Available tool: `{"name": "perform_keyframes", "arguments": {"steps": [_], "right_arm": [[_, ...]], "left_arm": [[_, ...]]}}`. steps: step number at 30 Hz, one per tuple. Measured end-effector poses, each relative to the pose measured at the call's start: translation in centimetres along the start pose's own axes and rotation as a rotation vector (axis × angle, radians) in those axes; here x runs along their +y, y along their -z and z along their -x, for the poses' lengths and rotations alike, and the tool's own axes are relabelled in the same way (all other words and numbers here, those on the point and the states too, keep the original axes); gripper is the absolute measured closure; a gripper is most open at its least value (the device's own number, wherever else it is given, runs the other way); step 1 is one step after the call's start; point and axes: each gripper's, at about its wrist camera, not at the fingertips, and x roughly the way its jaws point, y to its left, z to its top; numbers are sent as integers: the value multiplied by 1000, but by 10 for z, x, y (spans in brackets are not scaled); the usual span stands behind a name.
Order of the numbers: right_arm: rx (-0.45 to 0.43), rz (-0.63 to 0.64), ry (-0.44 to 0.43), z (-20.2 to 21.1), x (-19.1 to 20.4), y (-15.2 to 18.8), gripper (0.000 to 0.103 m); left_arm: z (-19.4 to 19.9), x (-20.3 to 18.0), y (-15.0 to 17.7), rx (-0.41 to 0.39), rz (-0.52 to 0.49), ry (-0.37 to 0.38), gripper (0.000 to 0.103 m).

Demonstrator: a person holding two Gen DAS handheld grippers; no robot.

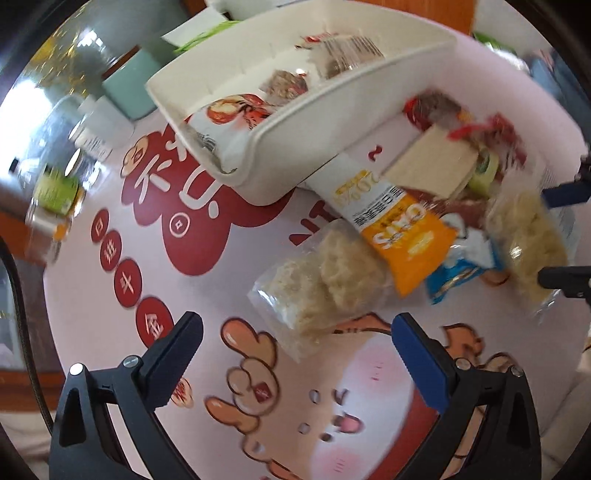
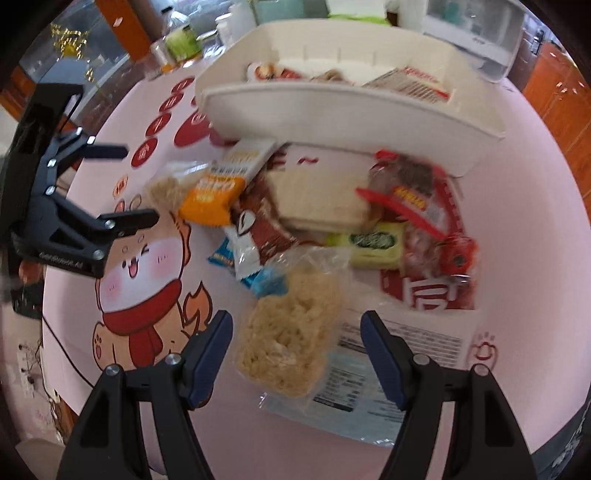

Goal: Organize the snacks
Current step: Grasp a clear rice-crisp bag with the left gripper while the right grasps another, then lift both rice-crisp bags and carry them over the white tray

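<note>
A white divided tray (image 1: 332, 122) (image 2: 332, 107) at the back of the mat holds a few snack packets. In front of it lies a loose heap: an orange oats packet (image 1: 402, 229) (image 2: 214, 192), a blue packet (image 1: 454, 273), a beige wafer block (image 2: 321, 195), a green packet (image 2: 376, 243) and red packets (image 2: 417, 192). My left gripper (image 1: 295, 325) (image 2: 140, 184) is open and points down, with a clear noodle-cake packet (image 1: 317, 291) just ahead of its fingertips. My right gripper (image 2: 295, 317) is open astride a second clear noodle-cake packet (image 2: 291, 339) (image 1: 528, 236), and its pads stand clear of the packet.
The pink mat (image 1: 229, 280) with a cartoon dog and red seals covers the table. Jars and bottles (image 1: 92, 136) and a mint container (image 1: 129, 88) stand at the back left. A printed label sheet (image 2: 369, 369) lies under the right packet. A white appliance (image 2: 476, 33) is at the back right.
</note>
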Motion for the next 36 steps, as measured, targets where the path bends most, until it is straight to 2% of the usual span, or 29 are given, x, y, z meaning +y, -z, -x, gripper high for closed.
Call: {"name": "perform_keyframes", "arguments": {"steps": [2, 4, 7, 9, 10, 12, 13, 14, 18, 25, 30, 36], "right_arm": [[18, 13, 5, -8, 2, 0, 31], [38, 16, 3, -17, 3, -1, 37], [36, 13, -10, -24, 1, -4, 39], [26, 20, -21, -25, 1, -7, 42], [22, 20, -26, -26, 0, -8, 44], [14, 21, -40, -27, -1, -11, 49], [10, 25, -48, -27, -1, -12, 55], [7, 28, -56, -27, -1, -13, 57], [-2, 31, -91, -29, -1, -15, 65], [-36, 33, -113, -20, 1, -16, 68], [-74, 28, -136, 3, -4, -17, 68], [-125, 28, -163, 33, -9, -14, 68]], "left_arm": [[-9, 0, -4, 7, -18, -16, 1], [-20, 2, -9, 20, -24, -11, 2], [-31, 3, -15, 27, -26, 2, 8], [-39, 2, -20, 41, -23, 17, 17], [-42, 1, -21, 48, -21, 26, 27], [-45, 1, -22, 40, -7, 42, 35], [-45, 2, -22, 38, 1, 51, 46], [-44, 4, -21, 32, 21, 67, 54], [-41, 8, -14, 17, 75, 78, 56], [-23, 12, 10, 26, 198, 77, 57], [13, 13, 27, -14, 284, 95, 57], [62, 2, 31, -68, 328, 98, 58]]}}
